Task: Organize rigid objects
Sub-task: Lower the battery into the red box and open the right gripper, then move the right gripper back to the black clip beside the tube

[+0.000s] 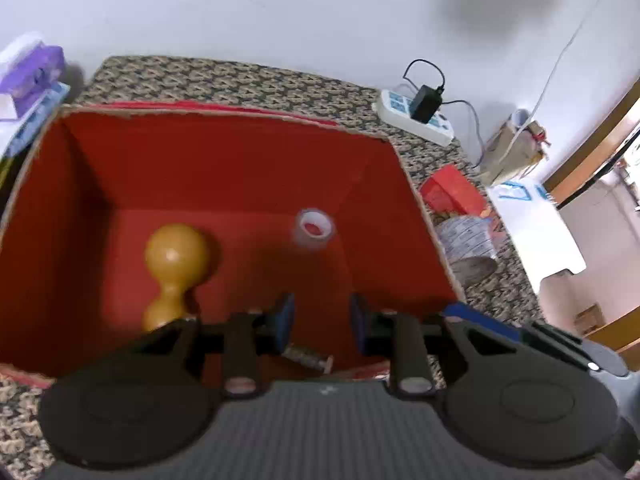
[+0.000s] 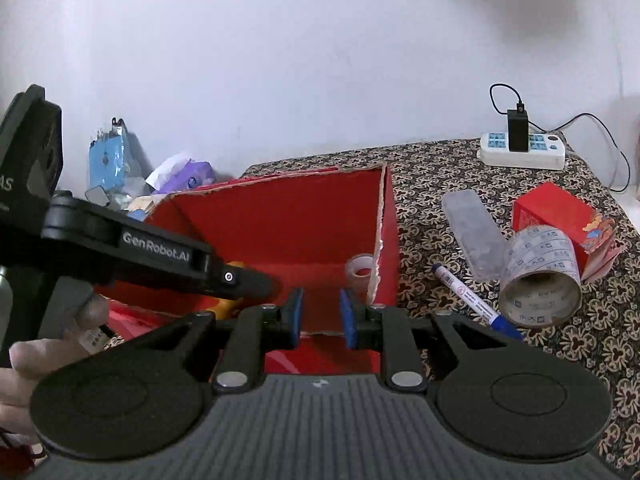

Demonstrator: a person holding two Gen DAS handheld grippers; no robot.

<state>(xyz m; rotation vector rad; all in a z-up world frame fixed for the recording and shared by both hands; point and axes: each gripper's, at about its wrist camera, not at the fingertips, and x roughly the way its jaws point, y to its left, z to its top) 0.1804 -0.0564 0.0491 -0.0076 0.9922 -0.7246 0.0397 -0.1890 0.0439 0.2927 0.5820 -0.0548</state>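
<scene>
An open red box (image 1: 220,168) fills the left wrist view. On its floor lie a yellow wooden gourd shape (image 1: 176,264), a small clear tape roll (image 1: 315,229) and a metal bolt (image 1: 308,357). My left gripper (image 1: 322,324) hangs over the box's near side, open with nothing between the pads; the bolt lies just below them. My right gripper (image 2: 322,316) sits at the near wall of the red box (image 2: 280,220), jaws close together and empty. Outside the box lie a blue-capped marker (image 2: 472,300) and a large printed tape roll (image 2: 540,276).
On the patterned cloth (image 2: 440,168), right of the box, are a clear plastic case (image 2: 474,236), a small red carton (image 2: 560,216) and a power strip (image 2: 520,150) with a charger. Packets and tissues (image 2: 184,176) pile up at the far left. A hand (image 2: 36,364) holds the left gripper.
</scene>
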